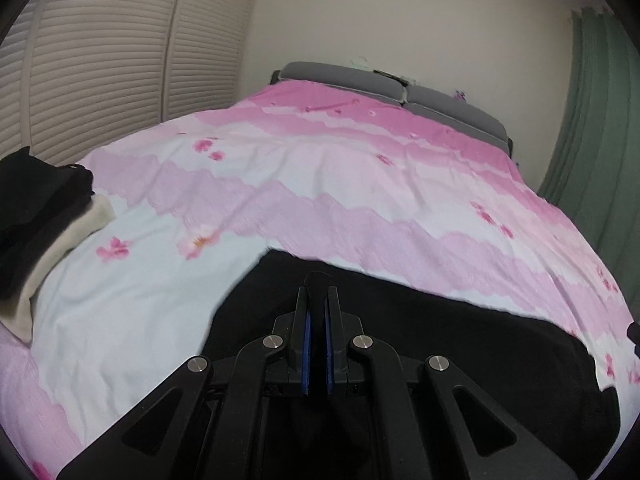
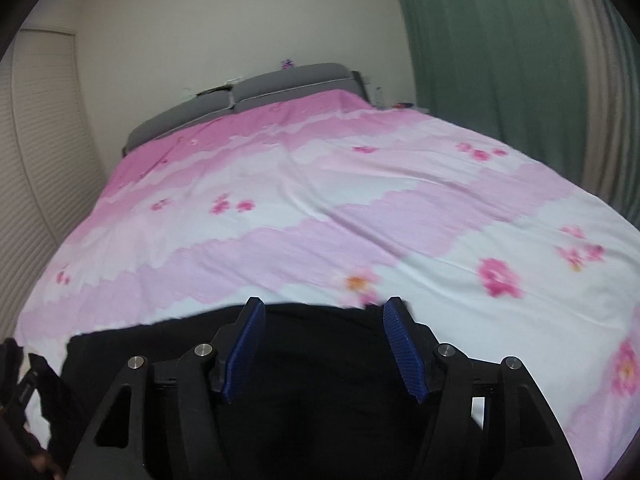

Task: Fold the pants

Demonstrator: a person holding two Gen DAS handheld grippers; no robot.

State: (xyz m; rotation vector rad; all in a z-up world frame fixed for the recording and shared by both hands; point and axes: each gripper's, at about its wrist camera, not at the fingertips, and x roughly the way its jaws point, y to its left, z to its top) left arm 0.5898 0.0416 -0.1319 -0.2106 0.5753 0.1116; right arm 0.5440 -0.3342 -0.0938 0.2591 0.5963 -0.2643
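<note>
Black pants (image 1: 440,340) lie spread on the near part of a pink flowered bed cover (image 1: 320,184). In the left wrist view my left gripper (image 1: 318,292) is shut on the pants, and a tuft of black cloth sticks out past its fingertips. In the right wrist view my right gripper (image 2: 322,306) is open just above the far edge of the pants (image 2: 320,360). Its blue pads (image 2: 404,348) stand wide apart and press on nothing. The pants run under both grippers, so their near part is hidden.
A stack of folded black and cream clothes (image 1: 36,216) sits on the bed's left side. Slatted closet doors (image 1: 100,60) stand along the left, a green curtain (image 2: 500,60) along the right, and a grey headboard (image 1: 360,80) at the far end.
</note>
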